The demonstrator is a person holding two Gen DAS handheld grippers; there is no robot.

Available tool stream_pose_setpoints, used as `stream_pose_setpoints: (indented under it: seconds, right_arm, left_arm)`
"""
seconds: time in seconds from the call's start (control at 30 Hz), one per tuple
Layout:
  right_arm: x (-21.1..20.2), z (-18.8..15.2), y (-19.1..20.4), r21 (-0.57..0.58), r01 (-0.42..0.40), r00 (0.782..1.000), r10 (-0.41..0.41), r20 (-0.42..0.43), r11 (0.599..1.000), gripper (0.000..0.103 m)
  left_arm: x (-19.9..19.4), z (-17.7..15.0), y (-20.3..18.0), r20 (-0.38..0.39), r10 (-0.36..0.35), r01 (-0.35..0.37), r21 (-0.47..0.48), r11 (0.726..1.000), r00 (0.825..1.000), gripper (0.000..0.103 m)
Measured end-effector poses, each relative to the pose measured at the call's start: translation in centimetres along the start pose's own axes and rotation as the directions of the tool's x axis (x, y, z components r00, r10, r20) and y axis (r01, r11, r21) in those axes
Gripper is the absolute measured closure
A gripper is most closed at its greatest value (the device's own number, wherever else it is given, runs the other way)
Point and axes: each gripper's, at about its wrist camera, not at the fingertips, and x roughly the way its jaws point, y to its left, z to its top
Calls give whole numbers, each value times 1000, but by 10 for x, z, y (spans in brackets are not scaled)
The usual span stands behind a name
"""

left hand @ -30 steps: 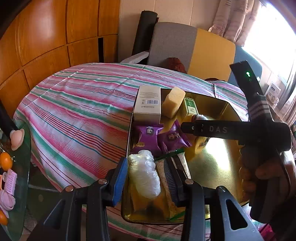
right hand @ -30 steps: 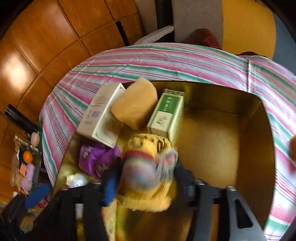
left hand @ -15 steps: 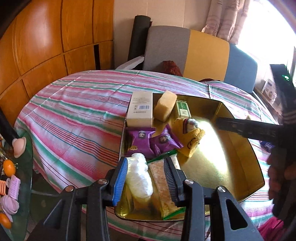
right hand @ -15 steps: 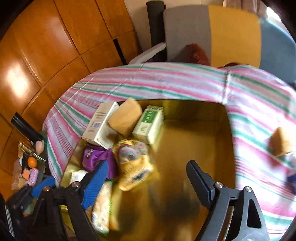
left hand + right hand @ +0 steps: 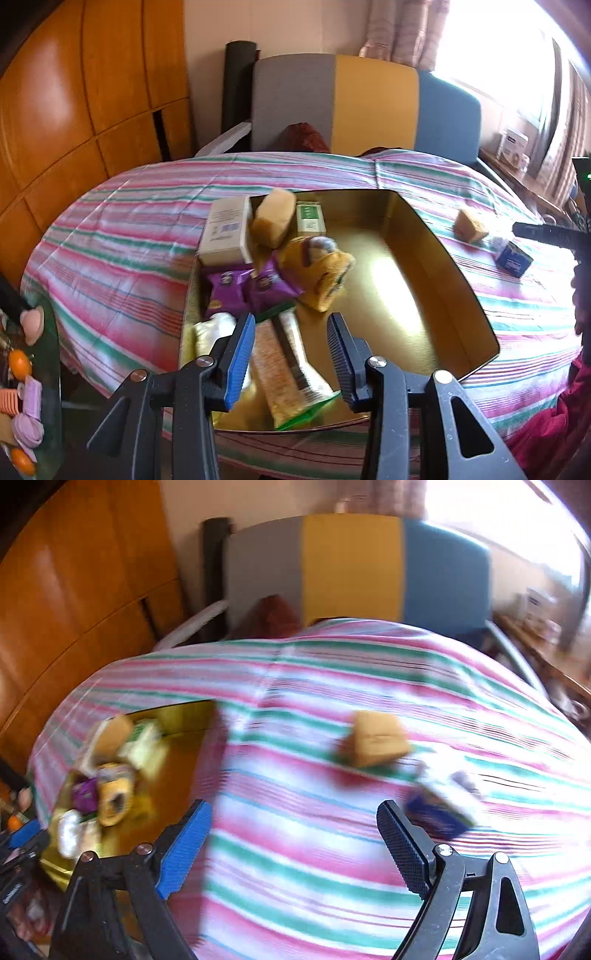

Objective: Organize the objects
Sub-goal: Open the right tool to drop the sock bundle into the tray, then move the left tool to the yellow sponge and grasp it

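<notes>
Right wrist view: blurred tan block (image 5: 378,744) on striped tablecloth (image 5: 314,842).

Saw home dining room: bench under striped tablecloth (image 5: 122,236), grey-yellow-blue upholstered chair (image 5: 354,107) behind, wood-panelled wall (image 5: 74,96), curtained window (image 5: 413,33). I noted snack-filled gold tray (image 5: 436,258).

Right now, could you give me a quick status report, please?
Right gripper open, empty. Left gripper part-open, empty. Tan sponge block outside gold tray. Path clear.
</notes>
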Motion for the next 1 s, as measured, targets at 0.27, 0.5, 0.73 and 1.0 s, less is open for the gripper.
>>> stream_pose_setpoints:
  seconds: [0.27, 0.5, 0.73, 1.0]
  right_arm:
    - [-6, -9, -124, 144, 252, 967, -255, 4, 957, 11]
    - [-5, -22, -191, 412, 302, 952, -292, -89, 860, 11]
    - [-6, -25, -195, 462, 268, 962, -259, -85, 845, 9]
    - [-9, -25, -197, 478, 248, 967, -243, -72, 843, 8]
  left_arm:
    - [-4, 9, -43, 9, -26, 25, 108, 994, 1000, 63]
    - [0, 21, -94, 9, -87, 83, 200, 976, 996, 63]
    - [9, 28, -142, -10, -143, 140, 269, 953, 990, 63]
    - [21, 28, -178, -54, -176, 184, 314, 931, 983, 63]
